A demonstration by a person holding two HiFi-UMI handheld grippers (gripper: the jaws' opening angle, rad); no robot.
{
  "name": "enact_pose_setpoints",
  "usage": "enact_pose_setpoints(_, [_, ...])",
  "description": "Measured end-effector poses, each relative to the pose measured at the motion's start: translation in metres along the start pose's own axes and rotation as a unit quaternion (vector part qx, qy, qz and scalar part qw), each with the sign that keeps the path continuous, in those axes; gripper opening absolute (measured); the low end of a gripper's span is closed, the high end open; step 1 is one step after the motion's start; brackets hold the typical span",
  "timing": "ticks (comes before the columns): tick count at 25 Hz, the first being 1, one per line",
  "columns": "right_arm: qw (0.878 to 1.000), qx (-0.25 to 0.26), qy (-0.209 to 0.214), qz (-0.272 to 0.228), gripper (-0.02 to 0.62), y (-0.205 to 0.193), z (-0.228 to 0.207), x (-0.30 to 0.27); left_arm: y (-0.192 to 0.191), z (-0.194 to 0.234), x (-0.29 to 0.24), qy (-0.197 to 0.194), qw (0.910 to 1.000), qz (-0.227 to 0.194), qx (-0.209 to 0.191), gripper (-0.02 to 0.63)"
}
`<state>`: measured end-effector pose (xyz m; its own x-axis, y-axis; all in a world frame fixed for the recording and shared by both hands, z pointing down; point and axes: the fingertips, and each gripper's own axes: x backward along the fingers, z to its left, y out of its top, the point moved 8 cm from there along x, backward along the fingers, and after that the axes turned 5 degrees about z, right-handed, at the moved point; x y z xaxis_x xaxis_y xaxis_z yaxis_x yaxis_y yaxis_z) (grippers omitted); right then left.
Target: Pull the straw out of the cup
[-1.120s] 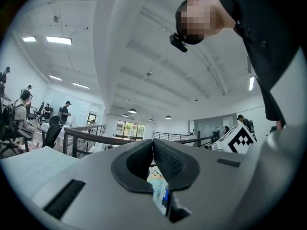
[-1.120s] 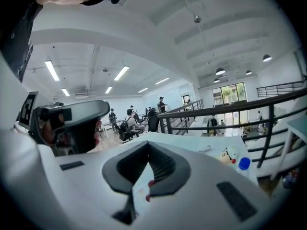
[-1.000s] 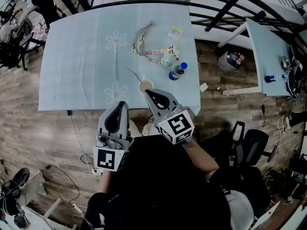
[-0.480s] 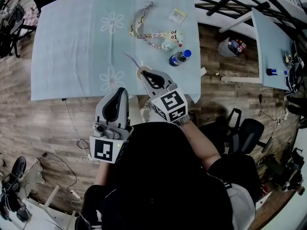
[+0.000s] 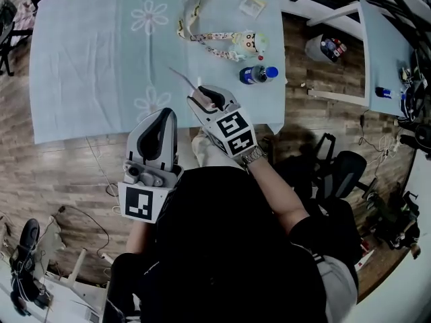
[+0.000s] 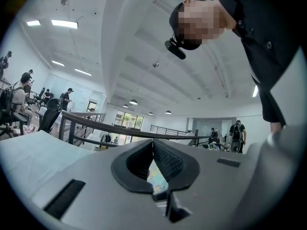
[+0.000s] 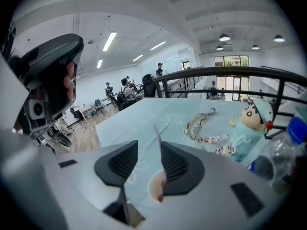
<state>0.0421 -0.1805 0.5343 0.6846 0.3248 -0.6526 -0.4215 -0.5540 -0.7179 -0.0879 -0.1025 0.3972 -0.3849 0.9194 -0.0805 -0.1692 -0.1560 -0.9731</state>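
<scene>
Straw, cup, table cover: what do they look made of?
Straw: thin, pale and slightly see-through, so likely plastic.
Cup: pale matte rim, probably paper, but too little of it shows to be sure.
Table cover: light blue, matte, printed flowers. Cloth or vinyl sheet; can't tell which.

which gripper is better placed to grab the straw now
Right. The right gripper has jaws that have just been opening, and the straw stands between them, not yet pinched, above the cup. The left gripper is shut, empty, off to the side.
</scene>
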Motion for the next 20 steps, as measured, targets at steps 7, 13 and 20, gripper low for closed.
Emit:
enact_pose_setpoints(7, [0.999, 0.011, -0.021, 0.037, 0.16, -0.004, -0.012, -0.032, -0.007, 0.024, -0.015, -0.004, 0.9996, 0.022, 0.015, 0.014])
enact_pose_setpoints(13, [0.997, 0.014, -0.025, 0.067, 0.16, -0.012, -0.013, -0.057, -0.013, 0.045, -0.02, -0.004, 0.9993, 0.031, 0.021, 0.014])
enact_pose_setpoints(20, [0.996, 0.02, -0.039, 0.079, 0.128, -0.019, -0.017, -0.068, -0.019, 0.058, -0.028, 0.002, 0.9988, 0.037, 0.033, 0.014])
